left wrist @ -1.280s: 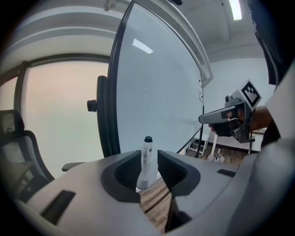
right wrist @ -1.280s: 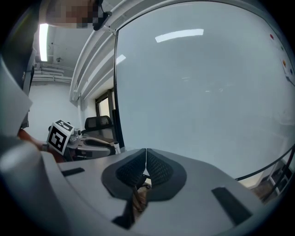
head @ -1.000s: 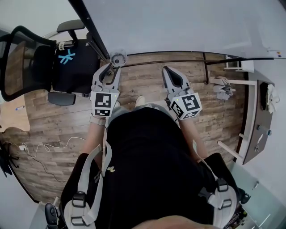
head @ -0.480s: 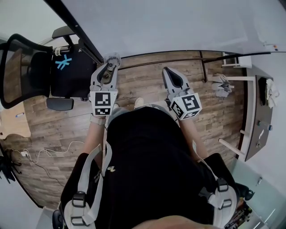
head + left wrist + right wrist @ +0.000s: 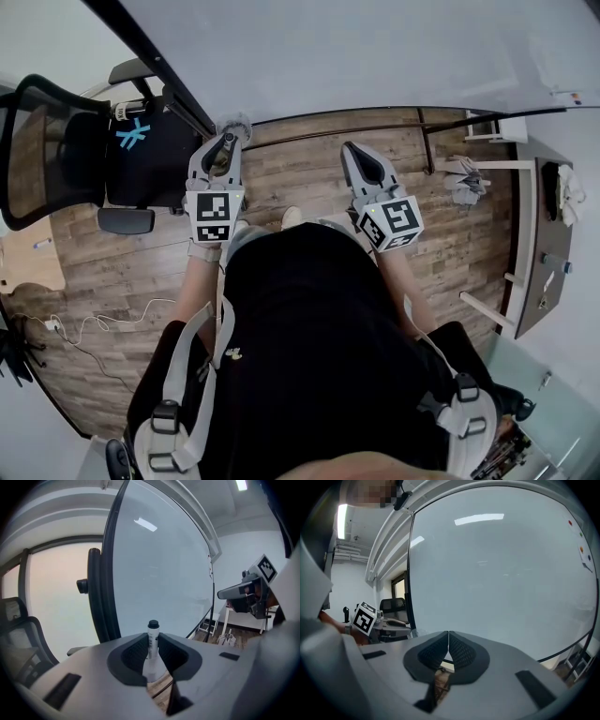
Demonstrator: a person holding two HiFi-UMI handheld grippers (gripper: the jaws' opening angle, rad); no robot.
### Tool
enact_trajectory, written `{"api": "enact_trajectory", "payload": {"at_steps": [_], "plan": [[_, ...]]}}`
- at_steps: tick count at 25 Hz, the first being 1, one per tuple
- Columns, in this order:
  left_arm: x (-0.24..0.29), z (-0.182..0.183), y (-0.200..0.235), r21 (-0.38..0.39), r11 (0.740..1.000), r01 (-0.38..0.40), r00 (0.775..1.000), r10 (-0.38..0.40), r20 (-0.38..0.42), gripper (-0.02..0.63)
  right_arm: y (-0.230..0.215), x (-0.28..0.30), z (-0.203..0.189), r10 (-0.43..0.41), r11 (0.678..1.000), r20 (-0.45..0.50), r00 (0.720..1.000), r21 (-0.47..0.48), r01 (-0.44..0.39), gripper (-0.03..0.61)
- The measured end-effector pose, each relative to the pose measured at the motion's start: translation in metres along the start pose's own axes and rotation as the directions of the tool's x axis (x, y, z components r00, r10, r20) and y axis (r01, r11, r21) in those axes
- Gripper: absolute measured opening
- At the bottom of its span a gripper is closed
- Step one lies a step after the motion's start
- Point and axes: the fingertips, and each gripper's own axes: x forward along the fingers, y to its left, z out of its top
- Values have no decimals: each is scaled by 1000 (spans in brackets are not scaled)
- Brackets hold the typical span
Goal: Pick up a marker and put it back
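Observation:
A white marker [image 5: 152, 646] with a black cap stands upright between the jaws of my left gripper [image 5: 153, 654], which is shut on it. In the head view that left gripper [image 5: 222, 155] is held close to the lower edge of the whiteboard [image 5: 375, 47], near its black frame. My right gripper [image 5: 361, 161] is beside it, also before the board. In the right gripper view the right gripper [image 5: 448, 649] has its jaws pressed together with nothing between them. The whiteboard [image 5: 506, 573] fills that view.
A black office chair [image 5: 103, 150] stands to the left on the wooden floor [image 5: 300, 178]. The whiteboard stand's black bar [image 5: 431, 117] runs along the floor. At the right stand a white table and shelf [image 5: 544, 225]. A cable [image 5: 84, 323] lies at the lower left.
My left gripper has risen a little toward the board's lower edge with the marker in it. The right gripper has barely moved.

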Motion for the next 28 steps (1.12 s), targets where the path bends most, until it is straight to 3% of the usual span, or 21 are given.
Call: {"api": "enact_trajectory", "payload": {"at_steps": [15, 22, 28], "plan": [[-21, 35, 12, -22, 999, -43, 997, 45, 57, 74, 17, 20, 17, 102, 995, 24, 994, -14, -102, 15], [-40, 60, 20, -45, 996, -72, 989, 77, 123, 74, 37, 39, 25, 181, 983, 32, 983, -18, -181, 15], [-64, 86, 23, -20, 993, -114, 976, 115, 187, 72, 57, 53, 34, 253, 967, 43, 967, -26, -252, 15]]}}
